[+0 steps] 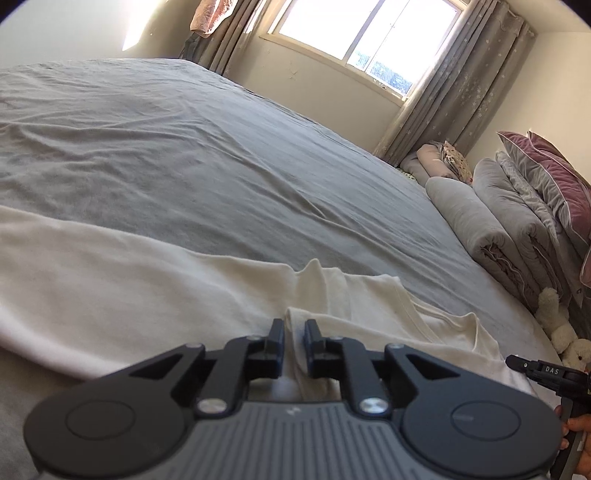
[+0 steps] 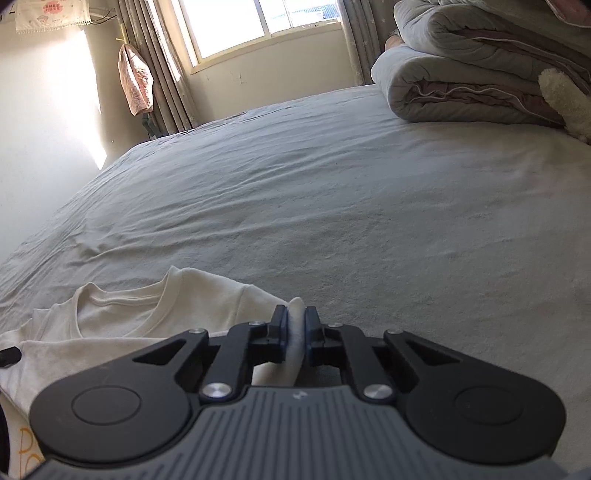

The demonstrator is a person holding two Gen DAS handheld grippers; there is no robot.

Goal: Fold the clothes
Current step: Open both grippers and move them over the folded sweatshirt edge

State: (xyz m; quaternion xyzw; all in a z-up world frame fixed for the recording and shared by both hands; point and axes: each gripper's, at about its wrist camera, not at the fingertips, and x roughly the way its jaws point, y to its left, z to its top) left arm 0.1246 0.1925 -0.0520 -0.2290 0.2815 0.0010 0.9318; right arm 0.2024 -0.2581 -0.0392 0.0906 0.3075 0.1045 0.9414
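A cream T-shirt (image 1: 147, 280) lies spread along the near edge of the grey bed, its neckline (image 1: 410, 310) to the right of my left gripper (image 1: 294, 325). That gripper is shut on a raised fold of the shirt, and the cloth fills the narrow gap between its pads. In the right wrist view the T-shirt (image 2: 122, 314) lies to the left with its collar (image 2: 110, 299) showing. My right gripper (image 2: 295, 314) is shut on a thick white fold at the shirt's right edge. The right gripper (image 1: 532, 365) also shows in the left view, low at the right, with a hand on it.
The grey bed sheet (image 1: 221, 166) stretches away wrinkled toward the window (image 1: 369, 33). Folded quilts (image 2: 461, 74) and pillows (image 1: 554, 177) are stacked at the right end, with a cream plush toy (image 1: 561, 325) beside them. Curtains (image 1: 454, 96) and a pink cloth (image 2: 135, 85) hang at the back.
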